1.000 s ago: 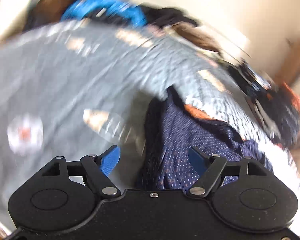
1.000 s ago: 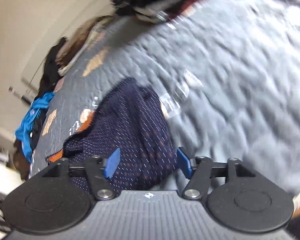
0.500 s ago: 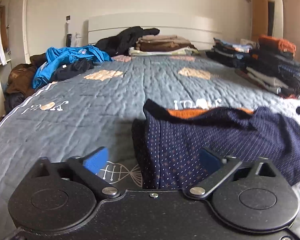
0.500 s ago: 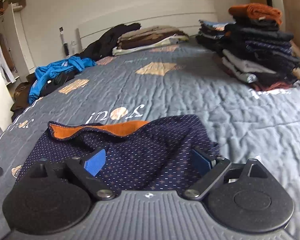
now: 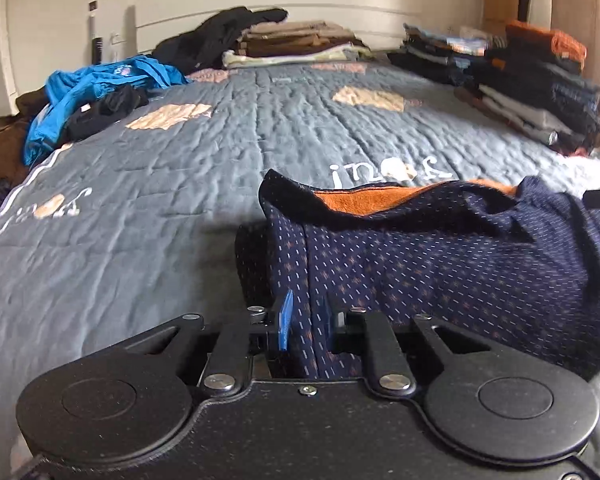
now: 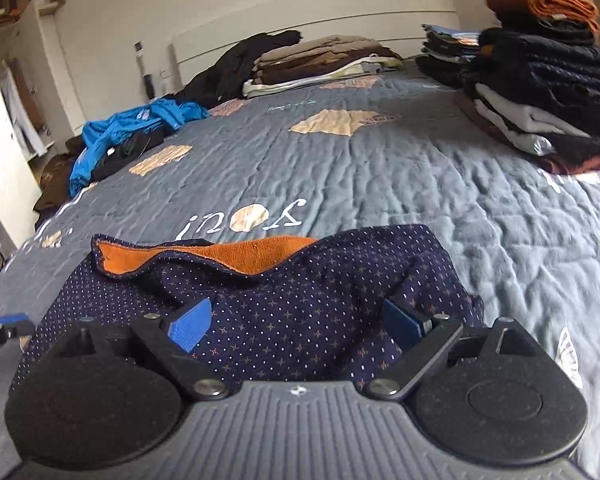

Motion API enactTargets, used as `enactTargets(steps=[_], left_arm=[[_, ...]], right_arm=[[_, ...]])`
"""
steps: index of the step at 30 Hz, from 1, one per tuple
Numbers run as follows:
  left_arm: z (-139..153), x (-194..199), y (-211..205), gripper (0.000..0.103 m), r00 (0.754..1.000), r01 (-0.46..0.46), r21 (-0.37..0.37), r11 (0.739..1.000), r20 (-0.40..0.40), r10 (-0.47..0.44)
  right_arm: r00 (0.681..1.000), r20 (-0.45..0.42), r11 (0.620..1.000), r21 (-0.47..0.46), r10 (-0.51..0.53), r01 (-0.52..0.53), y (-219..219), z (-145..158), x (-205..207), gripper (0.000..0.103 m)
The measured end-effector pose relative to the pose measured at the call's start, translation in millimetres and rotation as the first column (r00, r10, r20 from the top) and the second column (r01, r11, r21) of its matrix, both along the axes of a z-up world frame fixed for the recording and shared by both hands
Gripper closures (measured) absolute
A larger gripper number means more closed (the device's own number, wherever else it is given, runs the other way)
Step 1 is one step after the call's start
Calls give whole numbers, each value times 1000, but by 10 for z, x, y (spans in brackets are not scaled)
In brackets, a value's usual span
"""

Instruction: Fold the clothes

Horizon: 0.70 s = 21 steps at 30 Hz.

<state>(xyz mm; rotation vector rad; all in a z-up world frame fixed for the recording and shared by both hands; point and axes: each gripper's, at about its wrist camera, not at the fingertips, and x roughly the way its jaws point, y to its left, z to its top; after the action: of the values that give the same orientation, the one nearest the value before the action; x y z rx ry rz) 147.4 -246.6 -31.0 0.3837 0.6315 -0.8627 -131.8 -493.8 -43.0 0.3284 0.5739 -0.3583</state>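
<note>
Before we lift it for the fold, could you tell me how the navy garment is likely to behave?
Probably floppy: the navy garment lies rumpled. The left tool pinches one edge only, so the rest would likely sag. Its orange lining looks fleecy, so probably not slippery.

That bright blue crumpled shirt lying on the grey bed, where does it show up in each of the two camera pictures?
Left wrist view: the bright blue crumpled shirt lies at upper left, at the quilt's far left edge.
Right wrist view: the same shirt sits at left, above the middle.
Shared landmark: the navy dotted garment with orange lining in the foreground of both.
</note>
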Motion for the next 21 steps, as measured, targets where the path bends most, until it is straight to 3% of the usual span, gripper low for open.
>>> enactTargets(steps=[4, 6, 7, 8, 11, 13, 18, 19, 21], left_arm=[[-47, 34, -269, 83, 989, 127, 33, 991, 74, -129], [-97, 30, -405, 65, 970, 196, 74, 978, 132, -205], [-126, 37, -465, 49, 959, 219, 99, 971, 159, -233], [-154, 52, -513, 44, 947, 243, 120, 962, 186, -263], [-222, 96, -635, 44, 882, 340, 191, 921, 275, -382], [-251, 109, -714, 44, 821, 389, 255, 885, 340, -459], [-379, 95, -935, 44, 681, 505, 410, 759, 351, -643], [-414, 106, -973, 45, 668, 518, 427, 741, 338, -663], [-480, 157, -1057, 59, 659, 545, 449, 708, 292, -693]], right_arm=[[999, -36, 994, -112, 15, -19, -102, 29, 146, 11], [999, -44, 992, -129, 7, -12, -193, 22, 188, 11], [999, -39, 993, -120, 5, -10, -243, 13, 197, 11], [999, -36, 994, -112, 3, -7, -287, 4, 208, 11], [1000, -24, 995, -103, -3, 1, -370, -20, 230, 11], [1000, -16, 996, -90, -12, 10, -410, -45, 238, 11], [999, -25, 998, -54, -19, 18, -468, -145, 310, 11], [999, -30, 998, -57, -15, 13, -460, -158, 328, 11], [999, -32, 998, -62, -7, 5, -445, -169, 352, 11]])
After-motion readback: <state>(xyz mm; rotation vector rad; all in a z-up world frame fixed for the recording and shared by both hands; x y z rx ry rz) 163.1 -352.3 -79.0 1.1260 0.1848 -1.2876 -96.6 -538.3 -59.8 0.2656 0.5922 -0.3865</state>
